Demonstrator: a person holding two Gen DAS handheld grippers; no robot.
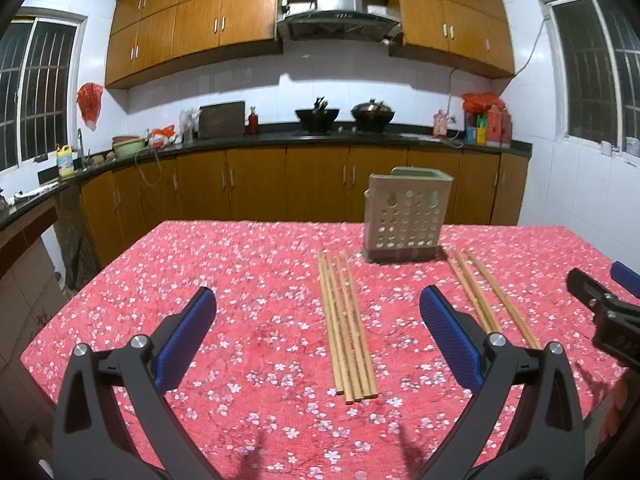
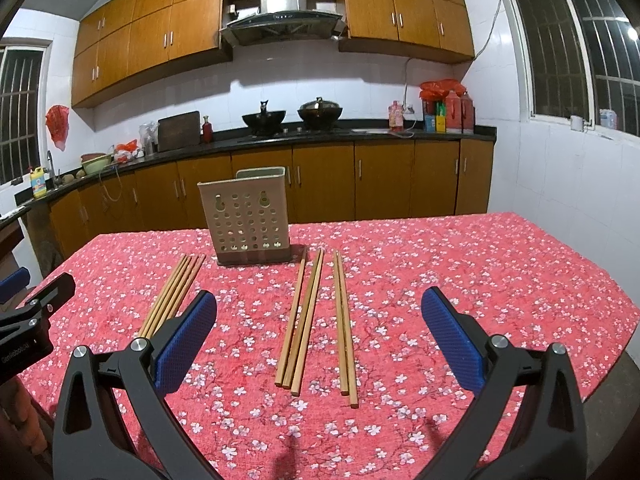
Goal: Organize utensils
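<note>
Left view: the left tool [image 1: 318, 334] hangs spread over four chopsticks [image 1: 347, 326] on the table [image 1: 240, 280], before the holder [image 1: 406, 216]. Right view: the right tool [image 2: 319, 334] is spread over five chopsticks [image 2: 316, 324]; the left tool's body reads "GenRobot.AI"

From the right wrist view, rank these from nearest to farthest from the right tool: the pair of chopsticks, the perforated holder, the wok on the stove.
1. The pair of chopsticks, on the tablecloth straight ahead of the open right tool, between its fingers.
2. The perforated holder, upright farther back on the table, left of centre.
3. The wok, on the far counter under the hood.
</note>
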